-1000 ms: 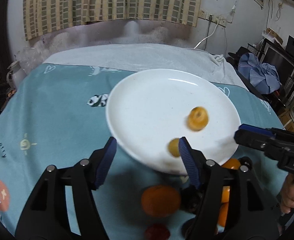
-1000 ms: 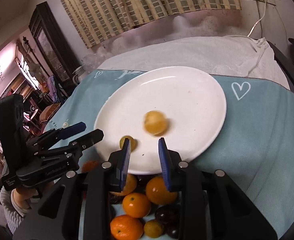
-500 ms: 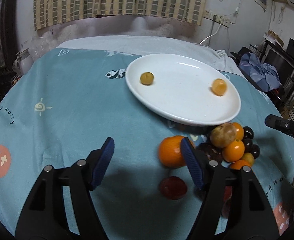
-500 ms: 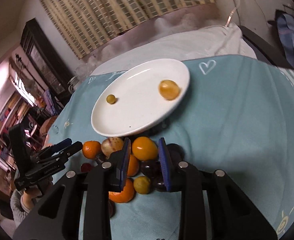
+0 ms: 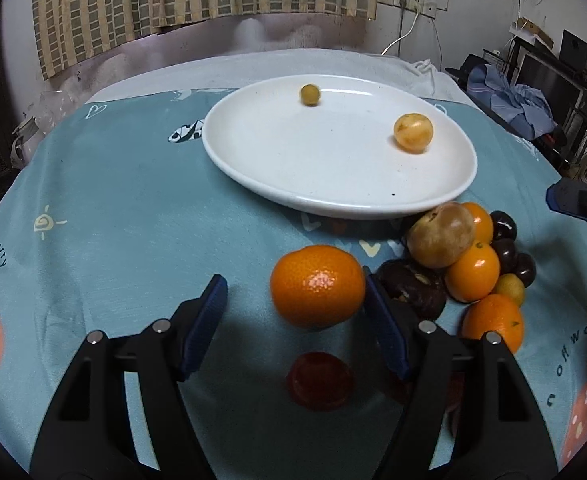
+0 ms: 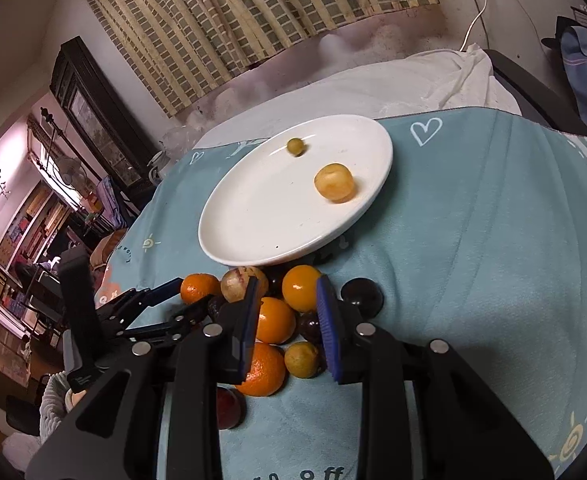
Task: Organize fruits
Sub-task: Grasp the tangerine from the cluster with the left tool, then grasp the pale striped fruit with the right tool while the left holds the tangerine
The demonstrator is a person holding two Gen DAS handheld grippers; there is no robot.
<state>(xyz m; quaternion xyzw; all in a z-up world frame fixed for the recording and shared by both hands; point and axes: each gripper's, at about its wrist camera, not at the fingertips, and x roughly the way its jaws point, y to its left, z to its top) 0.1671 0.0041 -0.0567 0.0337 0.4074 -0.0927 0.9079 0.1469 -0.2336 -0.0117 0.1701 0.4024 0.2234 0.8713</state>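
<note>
A white plate (image 5: 277,160) on the teal cloth holds a small green fruit (image 5: 310,95) and a yellow fruit (image 5: 413,134). A pile of oranges, dark plums and a brown fruit (image 5: 440,235) lies in front of it. My left gripper (image 5: 295,316) is open, low, with a large orange (image 5: 317,286) between its fingers, close to the right one. My right gripper (image 6: 287,320) is open over the pile, an orange (image 6: 274,325) between its fingers. The plate (image 6: 253,216) and left gripper (image 6: 165,300) show there too.
A red fruit (image 5: 319,376) lies close in front of my left gripper. A white cloth (image 5: 253,68) covers the far end of the table. A dark cabinet (image 6: 93,112) stands at the left, clutter and a monitor (image 5: 549,76) at the right.
Both grippers have pulled back from over the plate and dropped toward the fruit pile. The two fruits on the plate have rolled to its far side. The large orange now lies between my left fingers.
</note>
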